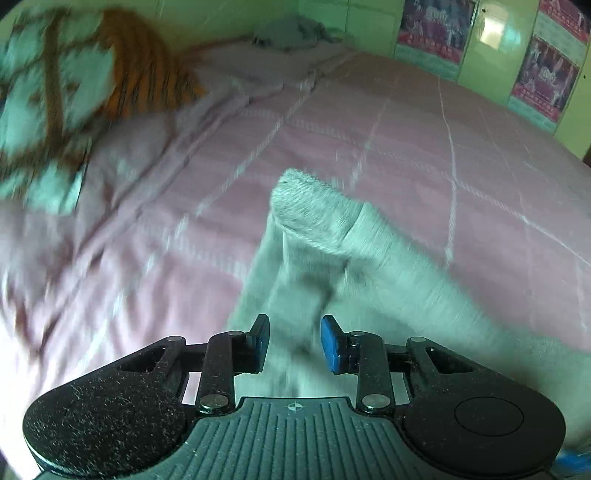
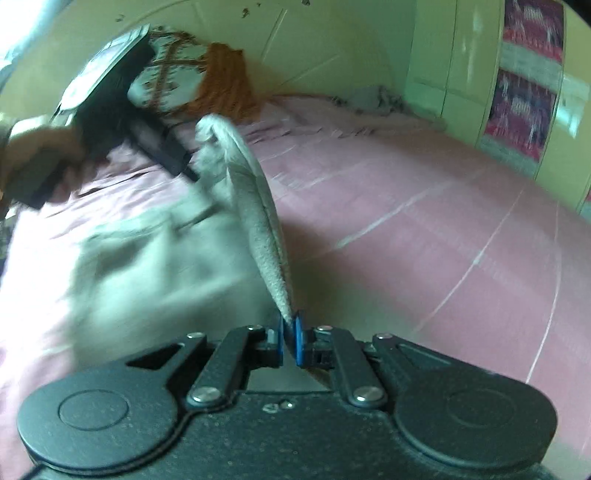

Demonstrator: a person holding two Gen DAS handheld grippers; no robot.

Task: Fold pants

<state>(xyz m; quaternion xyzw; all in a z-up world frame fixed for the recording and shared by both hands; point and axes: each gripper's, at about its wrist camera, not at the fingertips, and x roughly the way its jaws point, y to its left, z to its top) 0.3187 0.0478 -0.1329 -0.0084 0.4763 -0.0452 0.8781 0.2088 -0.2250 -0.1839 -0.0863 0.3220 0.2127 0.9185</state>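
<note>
The light grey pants [image 1: 332, 251] lie bunched on the pink bedspread [image 1: 369, 129], blurred by motion. My left gripper [image 1: 294, 341] is open, its blue pads apart, with grey cloth just beyond and below the gap. My right gripper [image 2: 290, 336] is shut on an edge of the pants [image 2: 258, 206] and holds a strip of the cloth raised above the bed. The left gripper and the hand holding it show in the right wrist view [image 2: 155, 144] at the far end of that raised strip.
A patterned pillow [image 1: 44, 92] and an orange striped cloth [image 1: 144, 70] lie at the bed's head on the left. A grey heap of clothes [image 1: 291, 33] sits in the far corner. Green cupboard doors with posters [image 1: 546, 77] line the right side.
</note>
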